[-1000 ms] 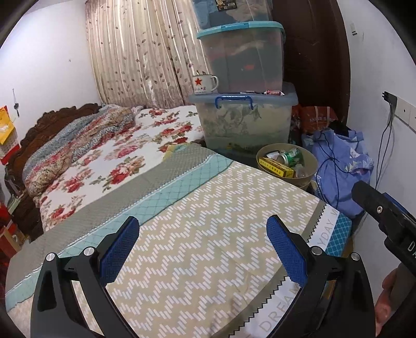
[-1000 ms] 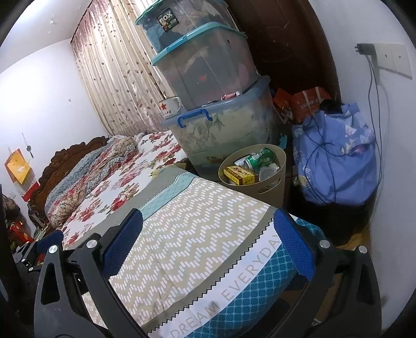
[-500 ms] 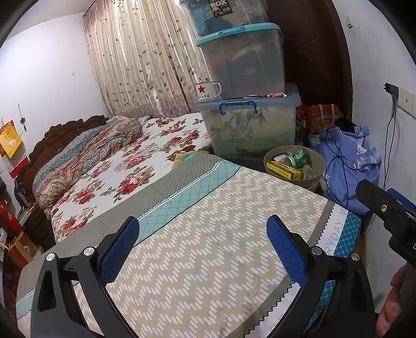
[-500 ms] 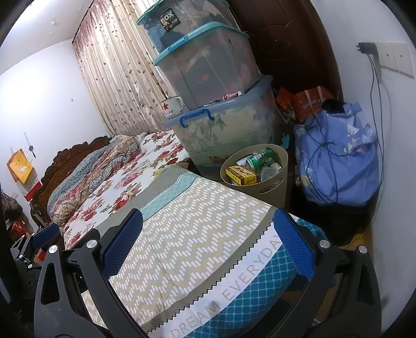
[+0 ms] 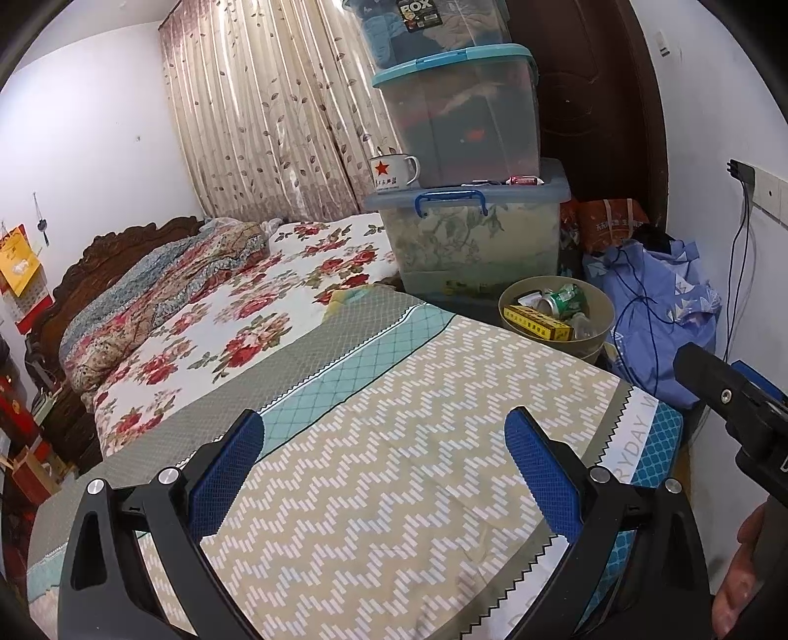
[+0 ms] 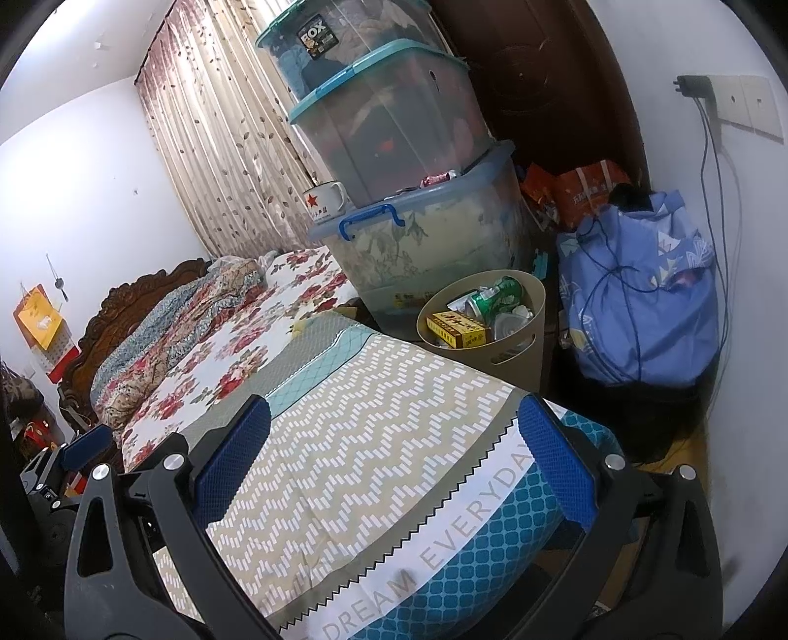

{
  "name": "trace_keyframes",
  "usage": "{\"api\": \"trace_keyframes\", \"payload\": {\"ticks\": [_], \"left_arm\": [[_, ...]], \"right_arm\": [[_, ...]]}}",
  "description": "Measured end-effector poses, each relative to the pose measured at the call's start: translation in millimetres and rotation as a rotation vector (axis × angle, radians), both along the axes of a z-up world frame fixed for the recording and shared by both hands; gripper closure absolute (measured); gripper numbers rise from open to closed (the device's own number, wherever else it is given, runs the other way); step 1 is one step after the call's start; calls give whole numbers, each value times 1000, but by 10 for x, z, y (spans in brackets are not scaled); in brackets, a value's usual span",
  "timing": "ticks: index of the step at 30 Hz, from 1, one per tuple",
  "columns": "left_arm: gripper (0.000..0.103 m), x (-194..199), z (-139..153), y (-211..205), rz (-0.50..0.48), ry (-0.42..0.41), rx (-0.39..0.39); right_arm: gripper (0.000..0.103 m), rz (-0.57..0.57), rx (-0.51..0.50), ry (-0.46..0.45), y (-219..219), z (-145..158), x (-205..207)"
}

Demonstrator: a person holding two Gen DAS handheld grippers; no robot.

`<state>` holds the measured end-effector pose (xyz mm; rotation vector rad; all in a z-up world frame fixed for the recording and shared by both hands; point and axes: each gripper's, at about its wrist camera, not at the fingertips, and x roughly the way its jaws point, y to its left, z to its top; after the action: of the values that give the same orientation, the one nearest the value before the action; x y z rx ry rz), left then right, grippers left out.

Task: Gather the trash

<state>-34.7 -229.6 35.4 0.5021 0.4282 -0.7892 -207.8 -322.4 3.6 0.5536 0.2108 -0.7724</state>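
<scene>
Both grippers hang above the foot of the bed, over the zigzag-patterned quilt. The left gripper has its blue pads spread wide with nothing between them. The right gripper is likewise spread wide and holds nothing.

Trash location: a round beige wastebasket stands on the floor just beyond the far corner of the bed, near the lowest storage bin and beside a blue cloth bundle. Contents visible from above:
- a yellow carton lying flat near the front rim;
- a green drink can on its side behind the carton;
- pale crumpled or clear items beside the can, too small to identify.
From the left wrist view the same wastebasket shows the carton and can in the same arrangement.

Storage stack: three translucent lidded bins stand one on another behind the wastebasket.
- Bottom bin: blue lid and blue handle, holds pale floral-printed fabric.
- Middle bin: teal lid, holds dark folded textiles.
- Top bin: carries a label reading "FOX", holds blue and dark fabric.

A white enamel mug with a red star rests on the bottom bin's lid, beside the middle bin.
</scene>
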Motion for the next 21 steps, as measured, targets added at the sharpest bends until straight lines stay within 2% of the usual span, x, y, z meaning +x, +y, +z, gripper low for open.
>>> {"api": "trace_keyframes", "payload": {"ticks": [21], "left_arm": [[9, 31, -83, 1, -7, 42, 12]], "right_arm": [[4, -1, 14, -3, -17, -14, -2]]}}
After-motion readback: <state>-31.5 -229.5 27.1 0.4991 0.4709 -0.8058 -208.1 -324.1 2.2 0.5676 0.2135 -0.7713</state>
